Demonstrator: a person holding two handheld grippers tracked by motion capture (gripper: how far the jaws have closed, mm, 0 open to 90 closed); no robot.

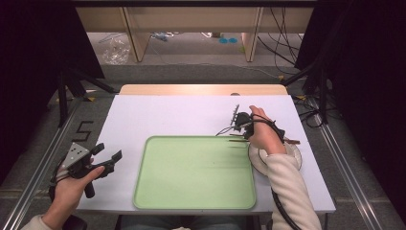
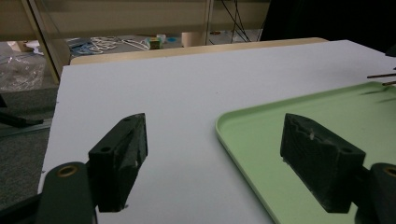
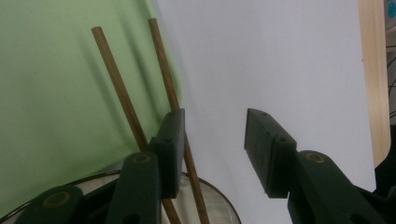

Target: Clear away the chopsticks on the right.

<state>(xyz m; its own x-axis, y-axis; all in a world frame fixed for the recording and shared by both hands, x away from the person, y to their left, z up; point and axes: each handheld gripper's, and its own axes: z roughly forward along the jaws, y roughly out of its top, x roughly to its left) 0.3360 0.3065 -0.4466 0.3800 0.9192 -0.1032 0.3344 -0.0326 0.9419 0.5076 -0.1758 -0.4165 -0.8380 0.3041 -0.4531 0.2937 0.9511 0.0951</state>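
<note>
Desk [image 1: 191,115]: white top, with a wooden strip along its far edge.
Tray [image 1: 194,201]: green, rectangular with rounded corners, lying flat at the middle of the desk's near edge.
Plate [image 1: 294,160]: white with a dark rim, on the desk just beside the tray's right edge, near its far right corner; partly covered by the right hand.
Chopsticks [image 3: 116,84]: two brown wooden sticks lying side by side across the plate; their tips reach over the tray's right edge, their other ends past the plate's right side.
Left gripper [image 1: 109,154]: held in the left hand at the desk's near left corner, off the tray's left edge. Jaws wide apart, nothing between them; in the left gripper view one jaw is over bare desk and the other over the tray's left part.
Right gripper [image 3: 212,149]: held in the right hand over the plate, beside the tray's far right corner. Jaws apart and empty; the chopsticks pass outside one jaw, not between the two.
</note>
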